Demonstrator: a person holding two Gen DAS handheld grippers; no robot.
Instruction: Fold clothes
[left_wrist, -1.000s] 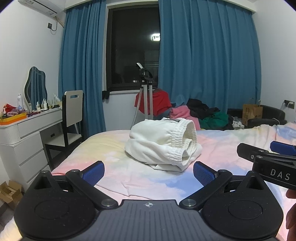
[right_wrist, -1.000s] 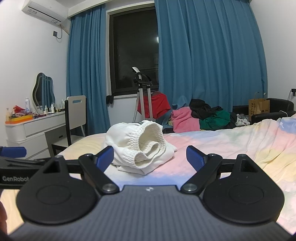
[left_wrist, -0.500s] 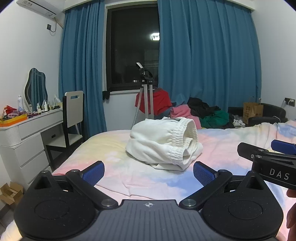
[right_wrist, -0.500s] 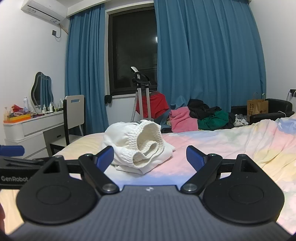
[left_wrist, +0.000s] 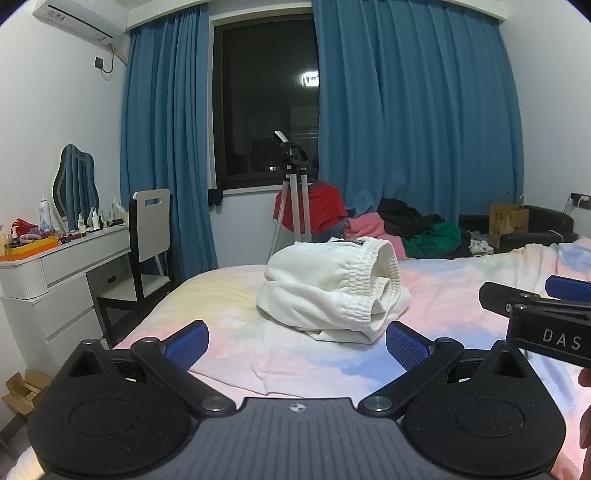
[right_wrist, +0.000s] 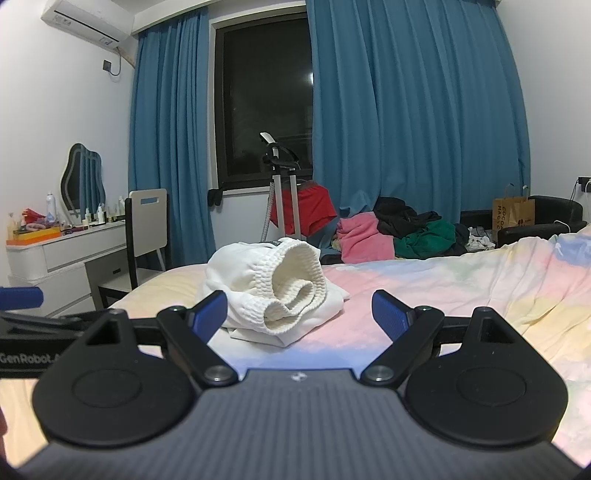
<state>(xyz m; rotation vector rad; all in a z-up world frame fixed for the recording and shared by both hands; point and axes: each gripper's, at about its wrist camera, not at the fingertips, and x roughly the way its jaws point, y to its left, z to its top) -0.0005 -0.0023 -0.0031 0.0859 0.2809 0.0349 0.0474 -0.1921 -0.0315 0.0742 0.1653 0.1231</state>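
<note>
We hold the left hand-held gripper (left_wrist: 295, 341) low and level over the near edge of the bed (left_wrist: 236, 295), its blue pads (left_wrist: 186, 341) spread wide with nothing between them. The right hand-held gripper (right_wrist: 299, 310) sits at much the same height beside it, also level and pointing toward the far wall, its jaws spread just as wide and empty. From the left wrist view, we see the right tool's black body and one blue pad jutting in from the right edge, near but apart from our left fingers.

Just beyond both sets of fingertips lies the white garment (left_wrist: 332, 295), bundled into a loose roll on the pastel bedsheet, its ribbed waistband facing us and curling open. Neither gripper touches it.

Farther off, a pile of clothes (right_wrist: 399, 236) in pink, black and green lies past the far side of the bed, below the blue curtains (right_wrist: 417, 110). At far left stand a chair (left_wrist: 149, 229) and a white worktop (left_wrist: 62, 254) crowded with bottles.
</note>
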